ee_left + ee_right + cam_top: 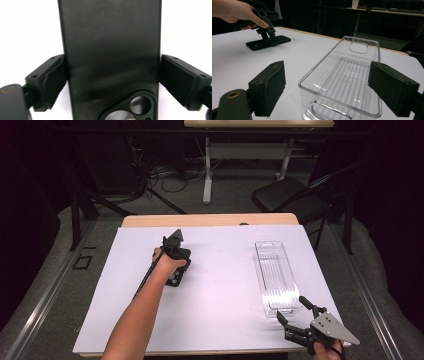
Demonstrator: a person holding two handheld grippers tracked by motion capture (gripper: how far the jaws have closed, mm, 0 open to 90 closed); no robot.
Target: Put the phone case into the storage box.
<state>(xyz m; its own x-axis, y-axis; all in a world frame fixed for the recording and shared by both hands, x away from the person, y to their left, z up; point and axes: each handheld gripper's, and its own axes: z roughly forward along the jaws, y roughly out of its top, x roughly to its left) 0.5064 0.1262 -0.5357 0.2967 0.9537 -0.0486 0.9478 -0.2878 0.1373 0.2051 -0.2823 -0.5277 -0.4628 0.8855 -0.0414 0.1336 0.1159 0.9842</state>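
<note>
Now left gripper (pixel 176 279) — jaws straddling phone case (pixel 110 50), right gripper (pixel 292 312) agape

1. The desk (pixel 210 320) has just two things lying on it: a black phone case (pixel 176 274) left of the middle and a clear plastic tray (pixel 276 276) towards the right edge.
2. Between them runs a wide bare strip from far edge to near edge.
3. The left gripper (pixel 175 270) stands over the case, its jaws either side of it.
4. The right gripper (pixel 295 312) hovers at the near right corner, jaws spread before the tray's near end.
5. The near left corner is crossed by a forearm (pixel 135 320).
</note>
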